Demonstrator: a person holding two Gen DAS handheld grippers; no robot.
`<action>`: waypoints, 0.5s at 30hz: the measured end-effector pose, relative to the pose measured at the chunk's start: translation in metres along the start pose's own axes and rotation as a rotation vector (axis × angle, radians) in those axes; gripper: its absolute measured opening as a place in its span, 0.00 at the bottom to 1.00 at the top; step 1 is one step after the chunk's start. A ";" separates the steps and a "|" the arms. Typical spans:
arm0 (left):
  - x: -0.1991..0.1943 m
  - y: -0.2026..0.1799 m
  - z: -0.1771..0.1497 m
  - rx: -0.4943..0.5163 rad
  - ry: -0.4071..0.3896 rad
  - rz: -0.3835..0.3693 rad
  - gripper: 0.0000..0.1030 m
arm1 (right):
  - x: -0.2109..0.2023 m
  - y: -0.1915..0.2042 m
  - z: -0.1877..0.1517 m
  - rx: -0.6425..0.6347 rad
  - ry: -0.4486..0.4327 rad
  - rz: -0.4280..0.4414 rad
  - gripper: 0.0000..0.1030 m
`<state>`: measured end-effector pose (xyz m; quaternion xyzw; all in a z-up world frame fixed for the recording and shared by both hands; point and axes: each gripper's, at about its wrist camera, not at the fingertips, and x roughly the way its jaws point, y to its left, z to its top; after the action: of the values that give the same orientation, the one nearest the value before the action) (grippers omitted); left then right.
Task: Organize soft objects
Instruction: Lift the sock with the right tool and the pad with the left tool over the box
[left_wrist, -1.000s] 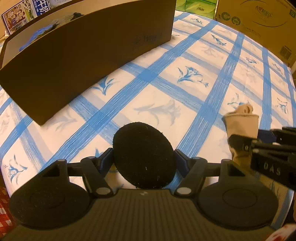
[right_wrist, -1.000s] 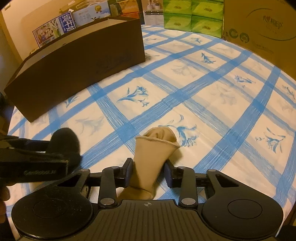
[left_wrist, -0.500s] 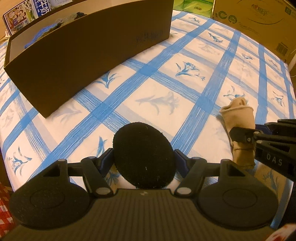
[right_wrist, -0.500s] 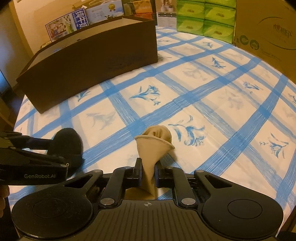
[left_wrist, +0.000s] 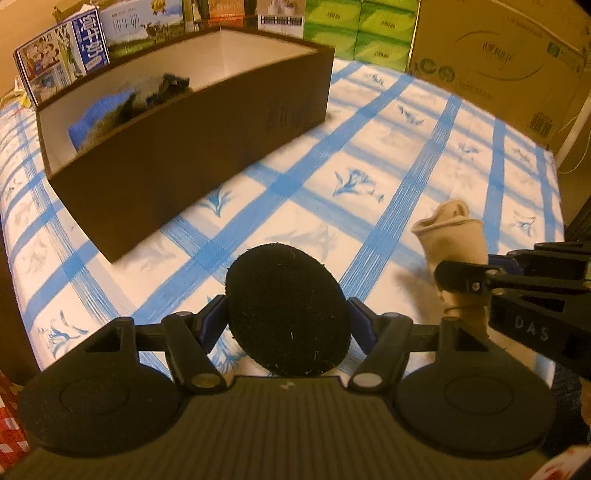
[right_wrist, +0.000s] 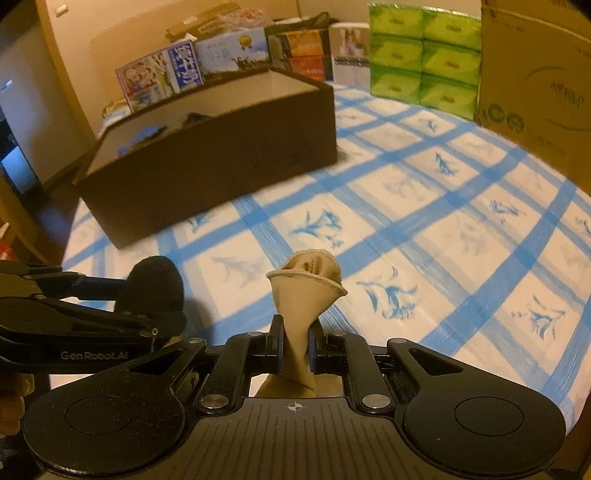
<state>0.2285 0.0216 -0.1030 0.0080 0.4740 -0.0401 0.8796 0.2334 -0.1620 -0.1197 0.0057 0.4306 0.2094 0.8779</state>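
My left gripper (left_wrist: 286, 323) is shut on a black fuzzy pad (left_wrist: 286, 308) and holds it above the blue-checked bedsheet (left_wrist: 406, 162); the pad also shows in the right wrist view (right_wrist: 155, 282). My right gripper (right_wrist: 295, 350) is shut on a beige sock (right_wrist: 304, 291), pinched at its middle, cuff upward; the sock also shows in the left wrist view (left_wrist: 452, 240). A dark brown open box (left_wrist: 192, 122) stands ahead on the left, with blue and dark soft items (left_wrist: 129, 101) inside. It also shows in the right wrist view (right_wrist: 221, 147).
Green tissue packs (right_wrist: 424, 55), a large cardboard carton (left_wrist: 495, 55) and printed boxes (left_wrist: 62, 55) line the far edge of the bed. The bed's edge drops off at the left (left_wrist: 18, 295).
Both grippers have risen with their loads, so the box interior now shows. The right gripper closed from loosely around the sock to tight on it.
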 end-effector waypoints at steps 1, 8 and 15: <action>-0.004 0.000 0.001 0.000 -0.010 -0.001 0.65 | -0.002 0.002 0.001 -0.005 -0.004 0.006 0.12; -0.028 0.007 0.013 -0.003 -0.068 0.007 0.65 | -0.014 0.014 0.013 -0.048 -0.028 0.046 0.12; -0.042 0.025 0.033 -0.026 -0.116 0.032 0.65 | -0.019 0.021 0.035 -0.077 -0.059 0.075 0.12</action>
<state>0.2351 0.0477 -0.0502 0.0020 0.4225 -0.0201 0.9062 0.2426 -0.1440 -0.0795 -0.0058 0.3956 0.2582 0.8814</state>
